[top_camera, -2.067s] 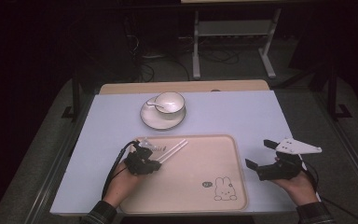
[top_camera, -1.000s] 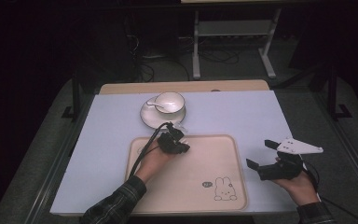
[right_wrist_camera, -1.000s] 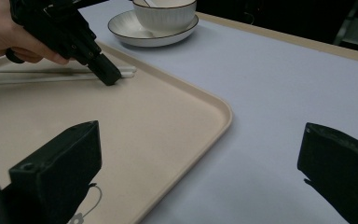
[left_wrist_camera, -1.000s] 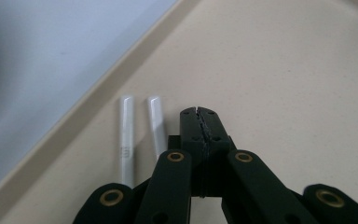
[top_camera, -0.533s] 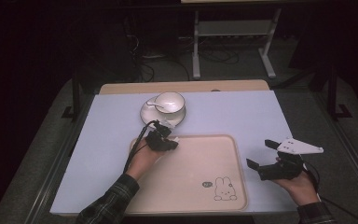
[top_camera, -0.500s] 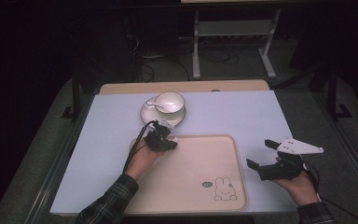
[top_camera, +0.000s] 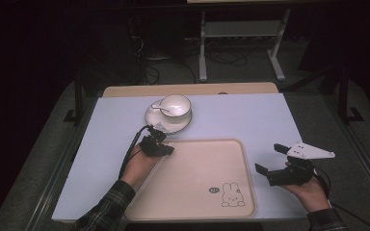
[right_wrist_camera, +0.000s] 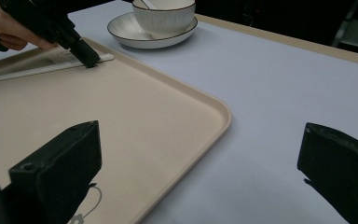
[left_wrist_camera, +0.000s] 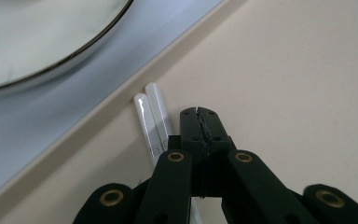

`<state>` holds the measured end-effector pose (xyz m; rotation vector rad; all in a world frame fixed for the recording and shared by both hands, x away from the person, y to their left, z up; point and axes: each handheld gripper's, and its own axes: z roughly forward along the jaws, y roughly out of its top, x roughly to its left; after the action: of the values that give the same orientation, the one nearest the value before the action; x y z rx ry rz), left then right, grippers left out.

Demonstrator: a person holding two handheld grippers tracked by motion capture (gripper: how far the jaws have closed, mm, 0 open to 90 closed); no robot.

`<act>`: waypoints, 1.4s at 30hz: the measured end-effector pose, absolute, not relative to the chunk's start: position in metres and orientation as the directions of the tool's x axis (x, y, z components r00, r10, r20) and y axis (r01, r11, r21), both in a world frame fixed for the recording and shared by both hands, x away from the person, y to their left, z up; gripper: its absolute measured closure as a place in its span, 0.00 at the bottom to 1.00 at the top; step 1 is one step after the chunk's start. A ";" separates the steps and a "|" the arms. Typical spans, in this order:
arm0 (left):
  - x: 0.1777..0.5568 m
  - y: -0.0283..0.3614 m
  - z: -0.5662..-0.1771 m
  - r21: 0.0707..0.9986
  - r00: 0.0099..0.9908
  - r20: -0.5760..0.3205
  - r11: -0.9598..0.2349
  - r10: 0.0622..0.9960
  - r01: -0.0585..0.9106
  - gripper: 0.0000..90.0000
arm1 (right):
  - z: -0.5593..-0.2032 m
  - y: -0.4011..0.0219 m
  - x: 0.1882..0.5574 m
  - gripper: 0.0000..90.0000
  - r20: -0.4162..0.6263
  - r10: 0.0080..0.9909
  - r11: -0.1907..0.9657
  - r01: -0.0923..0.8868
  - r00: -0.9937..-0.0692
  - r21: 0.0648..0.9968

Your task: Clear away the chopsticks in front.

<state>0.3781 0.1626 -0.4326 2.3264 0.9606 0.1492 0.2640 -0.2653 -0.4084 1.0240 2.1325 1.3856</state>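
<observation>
Two white chopsticks lie side by side on the beige tray, along its left rim. My left gripper is shut with nothing between its jaws; its tip rests on the tray just beside the chopsticks' ends. In the right gripper view the left gripper touches down next to the chopsticks. In the high view the left gripper sits at the tray's far left corner. My right gripper is held open and empty right of the tray, jaws wide apart.
A white cup with a spoon in it stands on a saucer just beyond the tray's far left corner, close to the left gripper. A rabbit drawing marks the tray's near right corner. A pale blue mat covers the table.
The left hand reached onto the tray's far part, then slid left toward the tray's left rim with its jaws shut. The right hand stayed still.
</observation>
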 end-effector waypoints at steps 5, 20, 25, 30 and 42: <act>0.371 0.178 -0.433 0.578 0.720 -0.133 -0.537 0.681 0.615 0.99 | -0.408 -0.264 0.264 0.00 0.057 0.753 0.246 0.361 -0.655 0.899; 0.359 0.205 -0.432 0.570 0.703 -0.147 -0.521 0.696 0.635 0.99 | -0.408 -0.263 0.264 0.00 0.058 0.754 0.247 0.364 -0.654 0.898; 0.354 0.212 -0.431 0.567 0.701 -0.145 -0.521 0.698 0.637 0.99 | -0.408 -0.263 0.264 0.00 0.057 0.753 0.246 0.362 -0.655 0.899; 0.351 0.218 -0.431 0.564 0.695 -0.147 -0.517 0.704 0.643 0.98 | -0.408 -0.263 0.264 0.00 0.057 0.753 0.247 0.363 -0.655 0.899; 0.349 0.217 -0.429 0.572 0.706 -0.145 -0.524 0.693 0.631 0.94 | -0.408 -0.263 0.264 0.00 0.058 0.752 0.247 0.362 -0.656 0.899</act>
<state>0.3491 0.2175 -0.4286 2.3063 1.0050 0.1333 0.2637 -0.2628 -0.4082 1.0203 2.1400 1.3819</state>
